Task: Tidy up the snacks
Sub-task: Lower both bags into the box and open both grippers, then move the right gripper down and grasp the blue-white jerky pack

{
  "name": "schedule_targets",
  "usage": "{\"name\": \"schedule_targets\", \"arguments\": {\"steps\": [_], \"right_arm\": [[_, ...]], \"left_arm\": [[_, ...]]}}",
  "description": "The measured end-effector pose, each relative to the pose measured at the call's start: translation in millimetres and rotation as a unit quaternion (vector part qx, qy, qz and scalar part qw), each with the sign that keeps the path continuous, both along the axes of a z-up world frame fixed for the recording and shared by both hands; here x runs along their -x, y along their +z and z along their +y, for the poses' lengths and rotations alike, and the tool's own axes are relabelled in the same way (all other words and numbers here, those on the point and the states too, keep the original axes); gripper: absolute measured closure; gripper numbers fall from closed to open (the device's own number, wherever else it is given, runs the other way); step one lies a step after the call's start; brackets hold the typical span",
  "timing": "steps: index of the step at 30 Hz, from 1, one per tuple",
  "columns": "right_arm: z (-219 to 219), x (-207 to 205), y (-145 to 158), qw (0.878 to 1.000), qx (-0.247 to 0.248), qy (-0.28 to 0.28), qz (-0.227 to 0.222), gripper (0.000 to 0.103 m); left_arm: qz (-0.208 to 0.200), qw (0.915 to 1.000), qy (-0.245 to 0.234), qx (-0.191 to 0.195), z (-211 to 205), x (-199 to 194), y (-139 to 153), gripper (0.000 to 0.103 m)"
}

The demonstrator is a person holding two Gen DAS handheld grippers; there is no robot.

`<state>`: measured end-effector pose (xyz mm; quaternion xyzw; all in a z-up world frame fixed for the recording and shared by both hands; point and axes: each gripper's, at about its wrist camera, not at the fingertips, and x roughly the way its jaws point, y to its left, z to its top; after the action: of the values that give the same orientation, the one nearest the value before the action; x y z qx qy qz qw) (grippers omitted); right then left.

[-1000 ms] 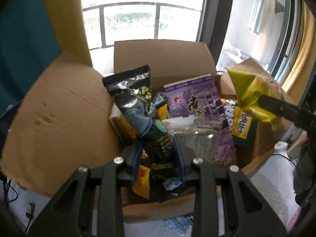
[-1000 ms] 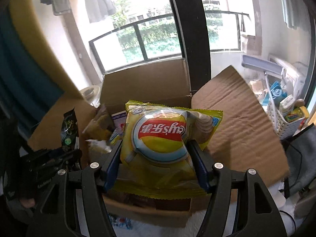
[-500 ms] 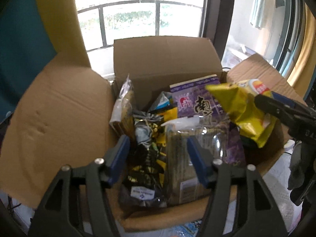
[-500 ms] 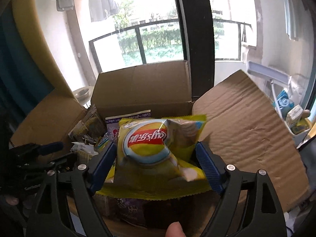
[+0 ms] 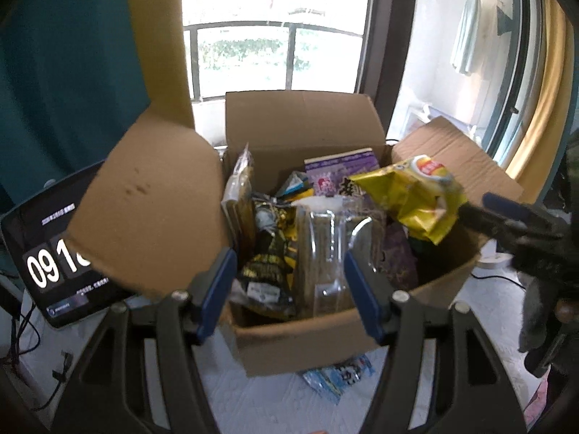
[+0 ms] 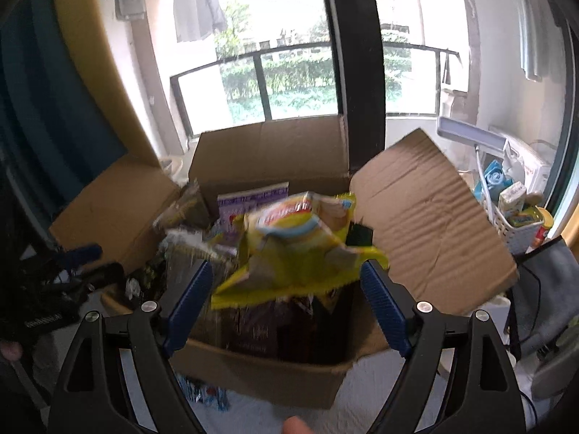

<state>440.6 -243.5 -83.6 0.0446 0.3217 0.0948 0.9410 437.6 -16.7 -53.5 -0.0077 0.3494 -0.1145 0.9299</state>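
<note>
Right wrist: gripper (image 6: 286, 296) seemingly tilted boxward

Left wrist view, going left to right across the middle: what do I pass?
Clock screen → left box flap → black-gold snack bag → clear pack → yellow chip bag → right tool.

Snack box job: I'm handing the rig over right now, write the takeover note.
Left gripper: open, empty, over the box front.
Right gripper: open; the yellow chip bag is between its jaws, blurred, not clamped, above the box.
In the box: black-gold packet, clear pack, purple pack.
Left: settle the chip bag; a blue packet lies outside by the box.
</note>
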Motion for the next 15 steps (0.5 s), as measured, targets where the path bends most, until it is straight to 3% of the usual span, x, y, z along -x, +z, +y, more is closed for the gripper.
{"name": "schedule_targets", "arguments": {"steps": [4, 7, 15], "right_arm": [[17.8, -8.6, -31.0, 0.995, 0.081, 0.021, 0.058, 0.022], [21.4, -0.2, -41.9, 0.995, 0.074, 0.02, 0.059, 0.022], [43.1, 36.6, -35.1, 0.997, 0.059, 0.034, 0.039, 0.022]], "left_arm": [[0.0, 1.0, -0.001, 0.002, 7.3, 14.8, -2.5, 0.039], [-0.005, 1.0, 0.001, 0.001, 15.3, 24.2, -4.9, 0.039], [-0.009, 0.9998, 0.016, 0.01, 47.0, 51.7, -26.9, 0.039]]}}
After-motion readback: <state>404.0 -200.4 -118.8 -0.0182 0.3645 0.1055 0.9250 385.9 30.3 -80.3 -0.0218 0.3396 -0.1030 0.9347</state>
